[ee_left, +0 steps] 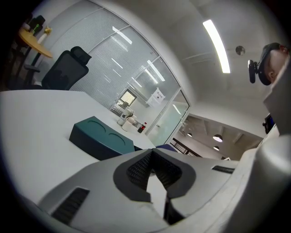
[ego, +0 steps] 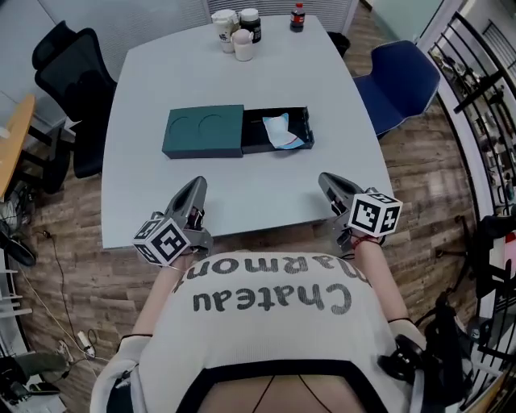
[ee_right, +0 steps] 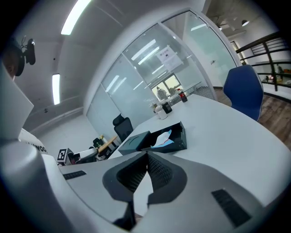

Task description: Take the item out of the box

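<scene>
A dark green box [ego: 203,131] lies in the middle of the white table [ego: 161,73]. Its drawer [ego: 300,129] is slid out to the right, and a light blue and white item [ego: 282,131] lies inside it. Near the table's front edge, my left gripper [ego: 197,185] and right gripper [ego: 326,181] both point at the box, well short of it. Each is shut with nothing between its tips. The left gripper view has the box [ee_left: 102,141] beyond the shut left gripper [ee_left: 151,154]. The right gripper view shows the drawer [ee_right: 175,139] with the item [ee_right: 163,138] past the right gripper [ee_right: 146,155].
Cups and a dark jar [ego: 236,31] stand at the table's far edge, with a cola bottle [ego: 297,16] beside them. A black office chair [ego: 68,73] is at the left and a blue chair [ego: 399,85] at the right. A metal railing [ego: 484,73] runs along the right.
</scene>
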